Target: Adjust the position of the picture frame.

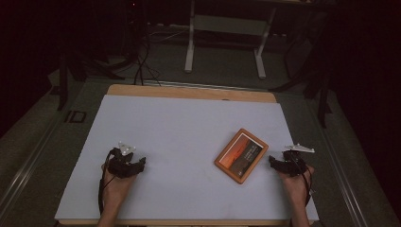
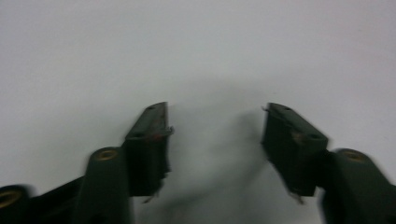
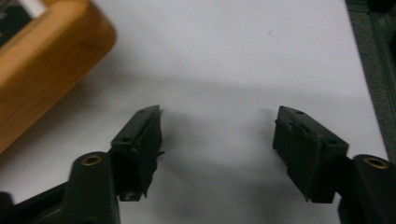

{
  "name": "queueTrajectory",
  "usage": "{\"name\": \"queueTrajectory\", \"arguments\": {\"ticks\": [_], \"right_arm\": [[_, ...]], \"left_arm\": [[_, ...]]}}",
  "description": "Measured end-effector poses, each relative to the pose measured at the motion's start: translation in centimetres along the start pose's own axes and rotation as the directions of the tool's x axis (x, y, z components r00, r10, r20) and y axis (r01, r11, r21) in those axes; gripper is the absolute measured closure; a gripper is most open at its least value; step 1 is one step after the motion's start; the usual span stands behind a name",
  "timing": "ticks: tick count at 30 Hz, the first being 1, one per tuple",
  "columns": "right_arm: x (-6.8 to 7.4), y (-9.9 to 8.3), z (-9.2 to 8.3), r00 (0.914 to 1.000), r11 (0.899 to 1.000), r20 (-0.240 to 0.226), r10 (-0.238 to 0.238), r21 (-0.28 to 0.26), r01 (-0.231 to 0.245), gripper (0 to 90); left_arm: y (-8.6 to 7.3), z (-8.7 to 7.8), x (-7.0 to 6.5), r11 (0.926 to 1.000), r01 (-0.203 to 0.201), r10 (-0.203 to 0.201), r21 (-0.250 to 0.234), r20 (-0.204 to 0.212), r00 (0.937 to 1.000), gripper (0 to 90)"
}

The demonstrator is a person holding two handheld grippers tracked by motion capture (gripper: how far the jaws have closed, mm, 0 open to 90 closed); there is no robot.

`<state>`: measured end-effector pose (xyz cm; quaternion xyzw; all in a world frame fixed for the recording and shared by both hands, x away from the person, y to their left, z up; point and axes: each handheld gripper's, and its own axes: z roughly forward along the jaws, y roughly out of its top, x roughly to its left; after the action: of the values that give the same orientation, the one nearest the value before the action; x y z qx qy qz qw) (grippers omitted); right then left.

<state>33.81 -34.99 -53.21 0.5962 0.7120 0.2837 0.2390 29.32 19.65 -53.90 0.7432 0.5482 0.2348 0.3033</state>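
Picture frame lies flat at the right of the white table, turned at a slant. We hold our right gripper just beside its right edge, jaws apart, nothing between them. Our left gripper rests well apart at the left, jaws apart too.

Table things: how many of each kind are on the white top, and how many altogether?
Wooden picture frame: 1
Black grippers: 2, the left gripper and the right gripper, both open and holding nothing
Total: 3
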Motion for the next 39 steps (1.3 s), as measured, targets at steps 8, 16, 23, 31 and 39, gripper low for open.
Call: {"name": "queueTrajectory", "arguments": {"ticks": [8, 16, 23, 31, 39], "right_arm": [[0.5, 0.2, -0.9, 0.9979, 1.000, -0.059, -0.026, -0.018, 0.025, 40.6], [1.0, 0.8, -2.3, 0.9923, 0.998, -0.118, -0.039, -0.044, 0.034, 42.0], [0.8, 1.0, -3.1, 0.9831, 0.998, -0.182, -0.020, -0.067, 0.008, 38.1], [2.2, 1.1, -3.0, 0.9659, 0.998, -0.258, -0.024, -0.060, 0.009, 32.9], [3.3, 1.4, -2.9, 0.9555, 0.998, -0.293, -0.037, -0.056, 0.022, 31.4]], "left_arm": [[0.1, -0.7, 0.9, 0.9970, 0.035, -0.031, -0.070, 0.053, 0.9981, 48.3], [0.0, -0.9, 0.9, 0.9954, 0.036, -0.026, -0.089, 0.102, 0.9944, 49.3], [0.3, -0.8, -0.4, 0.9958, -0.016, 0.028, -0.090, 0.140, 0.9898, 49.3], [1.1, -1.0, -2.4, 0.9920, -0.078, 0.098, -0.099, 0.220, 0.9705, 49.3], [2.9, -1.0, -3.8, 0.9871, -0.105, 0.136, -0.121, 0.287, 0.9484, 49.2]]}}
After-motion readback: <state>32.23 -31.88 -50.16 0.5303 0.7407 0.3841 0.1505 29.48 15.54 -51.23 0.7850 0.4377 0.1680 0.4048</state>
